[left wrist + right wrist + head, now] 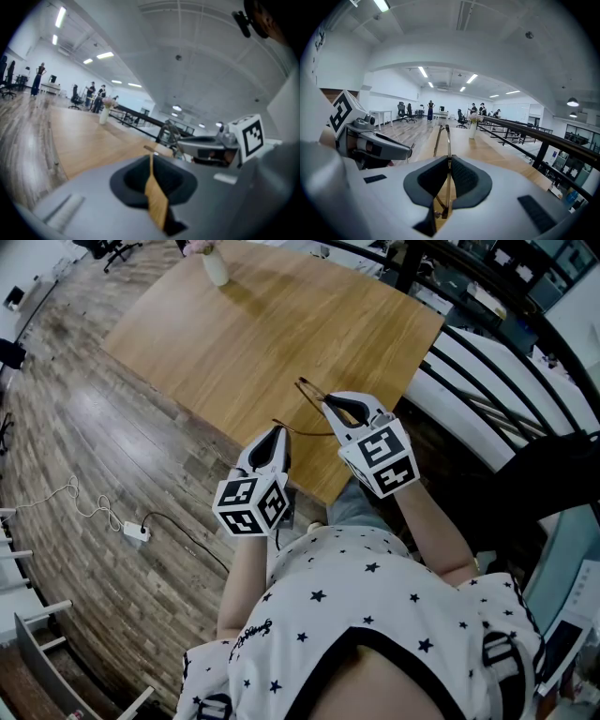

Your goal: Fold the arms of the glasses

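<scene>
Glasses [309,396] with a thin wire frame were held clear of the table [262,324], above its near edge, between the two grippers.

1. Right gripper [328,401]: jaws pressed together on the glasses. In the right gripper view one wire member ran between the dark pads, with a hinge visible at the near end of the gap. Two thin wires extended ahead of the tips. The lenses could not be made out in any view.

2. Left gripper [278,431]: jaws drawn almost together, leaving a narrow wedge through which the wood of the table showed. In the head view the end of one arm reached the jaw tips and appeared pinched there. In the left gripper view that arm showed only as a thin dark line at the tips, and the contact itself was blurred.

3. Obstructions: the marker cubes [380,460] covered both hands, leaving only the forearms visible. The person's star-patterned shirt [375,615] filled the lower part of the head view.

4. Surroundings: a vase [216,266] stood near the far side of the table, its top cut off by the picture edge. A power strip [136,532] and its cable lay on the floor [84,427]. Distant people in the gripper views were too small to describe.
</scene>
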`<state>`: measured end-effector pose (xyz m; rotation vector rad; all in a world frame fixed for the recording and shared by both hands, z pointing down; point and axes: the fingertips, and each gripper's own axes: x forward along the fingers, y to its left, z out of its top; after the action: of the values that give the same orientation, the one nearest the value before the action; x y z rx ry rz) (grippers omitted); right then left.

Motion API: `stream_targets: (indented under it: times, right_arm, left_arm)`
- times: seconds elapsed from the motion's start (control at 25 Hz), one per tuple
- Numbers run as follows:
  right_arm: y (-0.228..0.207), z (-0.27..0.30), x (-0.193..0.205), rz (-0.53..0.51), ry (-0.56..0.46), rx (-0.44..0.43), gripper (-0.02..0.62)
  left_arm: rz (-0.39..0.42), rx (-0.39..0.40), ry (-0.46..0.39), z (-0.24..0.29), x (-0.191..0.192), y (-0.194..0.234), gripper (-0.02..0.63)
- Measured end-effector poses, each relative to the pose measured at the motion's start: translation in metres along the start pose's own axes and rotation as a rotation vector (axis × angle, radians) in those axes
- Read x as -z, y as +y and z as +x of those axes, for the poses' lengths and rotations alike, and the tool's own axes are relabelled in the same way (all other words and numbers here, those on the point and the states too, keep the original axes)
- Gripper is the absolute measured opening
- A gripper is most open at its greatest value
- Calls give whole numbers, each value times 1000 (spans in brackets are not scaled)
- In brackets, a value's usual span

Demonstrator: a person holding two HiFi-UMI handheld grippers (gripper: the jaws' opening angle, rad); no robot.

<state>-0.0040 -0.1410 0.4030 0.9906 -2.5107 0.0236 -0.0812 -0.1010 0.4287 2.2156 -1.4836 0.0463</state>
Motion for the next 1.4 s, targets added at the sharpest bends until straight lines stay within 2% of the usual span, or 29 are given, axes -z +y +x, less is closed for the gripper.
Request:
stream_targets:
  times: [0.68,1.0,1.4]
  right_arm:
    - [23,4,5,-4,10,-55,21]
    - [38,5,7,-18,26,-93,21]
    - [33,10,14,-5,42,-100,21]
  left_arm:
    - [15,13,-29,10,-20,-10,6]
    - [20,25,-23,11,-20,-14,6]
    - [5,22,-1,18,-14,-11,6]
